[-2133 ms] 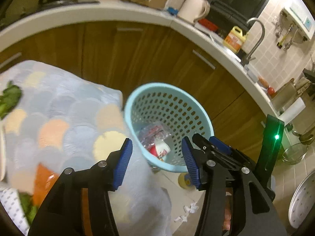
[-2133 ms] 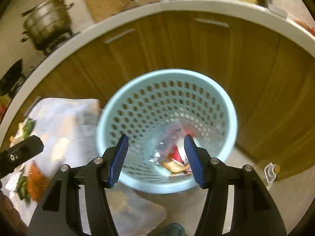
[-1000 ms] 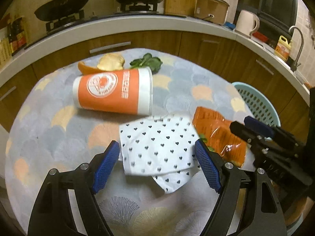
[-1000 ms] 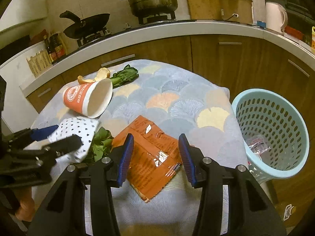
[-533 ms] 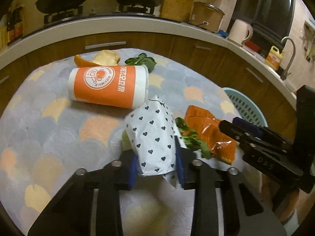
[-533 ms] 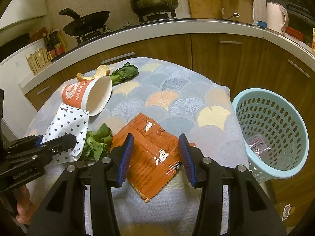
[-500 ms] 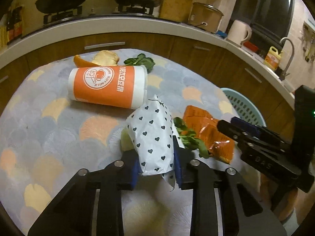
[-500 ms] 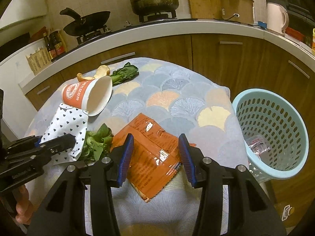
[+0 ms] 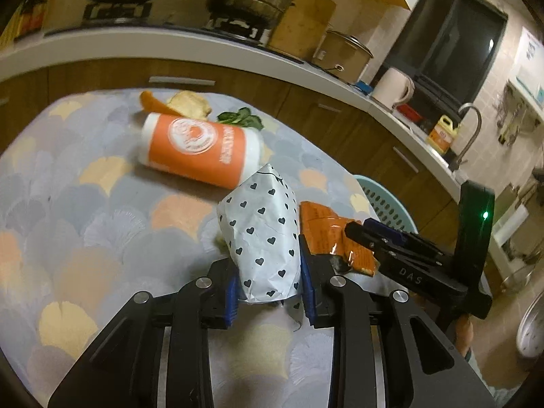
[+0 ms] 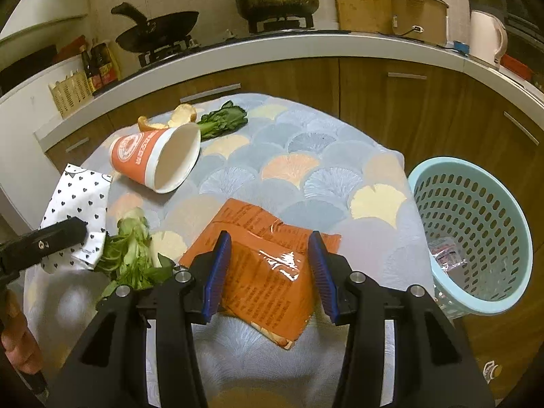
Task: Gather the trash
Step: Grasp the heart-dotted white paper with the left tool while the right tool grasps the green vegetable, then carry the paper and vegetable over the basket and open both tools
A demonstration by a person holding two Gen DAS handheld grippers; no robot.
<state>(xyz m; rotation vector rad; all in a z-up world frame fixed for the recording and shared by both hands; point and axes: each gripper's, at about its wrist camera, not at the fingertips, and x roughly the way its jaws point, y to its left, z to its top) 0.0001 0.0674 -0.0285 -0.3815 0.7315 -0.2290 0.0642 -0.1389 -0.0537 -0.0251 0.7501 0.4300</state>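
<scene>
Heart-print paper wrapper (image 9: 263,238), pinched in left gripper (image 9: 268,292), jaws easing apart: may slip; right gripper (image 10: 268,272) spread over orange packet (image 10: 268,272), empty.

Cup (image 10: 156,159) behind wrapper (image 10: 265,265), greens (image 10: 132,258) left, basket (image 10: 472,238) right, perhaps lower.

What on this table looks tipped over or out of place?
The orange paper cup lies on its side, its open mouth facing the camera. Green leaves and peel scraps lie loose on the tablecloth. A crumpled orange wrapper lies flat between the right gripper's open jaws.
</scene>
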